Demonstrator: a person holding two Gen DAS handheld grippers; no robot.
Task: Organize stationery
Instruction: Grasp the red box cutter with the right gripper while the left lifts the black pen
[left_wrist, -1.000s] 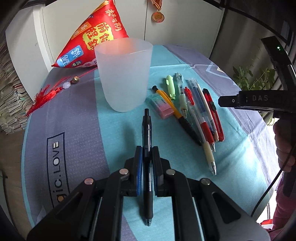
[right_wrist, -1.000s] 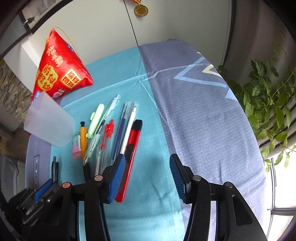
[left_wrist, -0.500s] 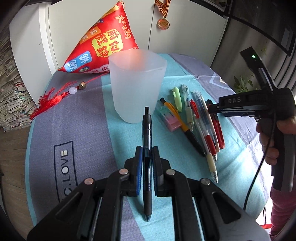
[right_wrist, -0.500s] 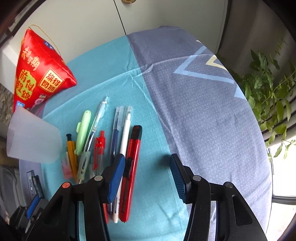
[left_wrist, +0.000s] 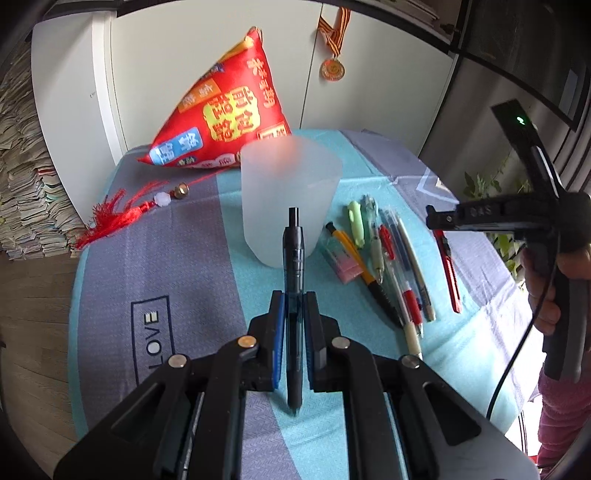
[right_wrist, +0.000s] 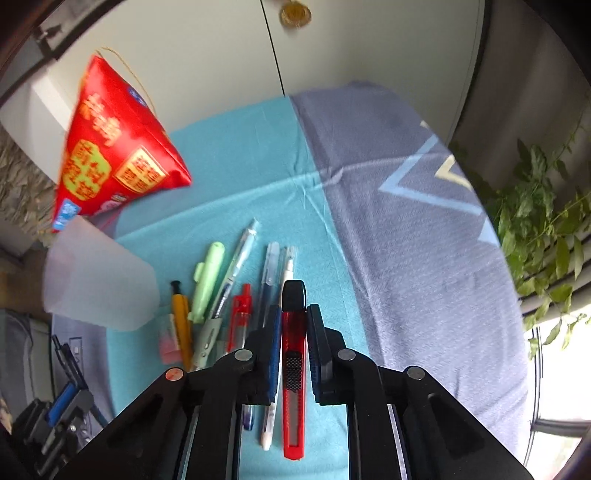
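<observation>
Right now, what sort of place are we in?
Probably a room in someone's home: a cloth-covered table by white cabinet doors, a medal hanging on them, a stack of papers and a houseplant by the window.

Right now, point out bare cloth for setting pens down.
Free: grey cloth right of the red utility knife, and around the LOVE print left of the frosted plastic cup. Crowded: the pen row beside that cup.

You get soft daylight from the window (right_wrist: 561, 369) at the right, blown out white there; shadows on the tablecloth (left_wrist: 184, 266) stay faint. Fisheye bending curves both views and darkens their corners, and the red pouch (right_wrist: 110, 155) smears with motion blur
</observation>
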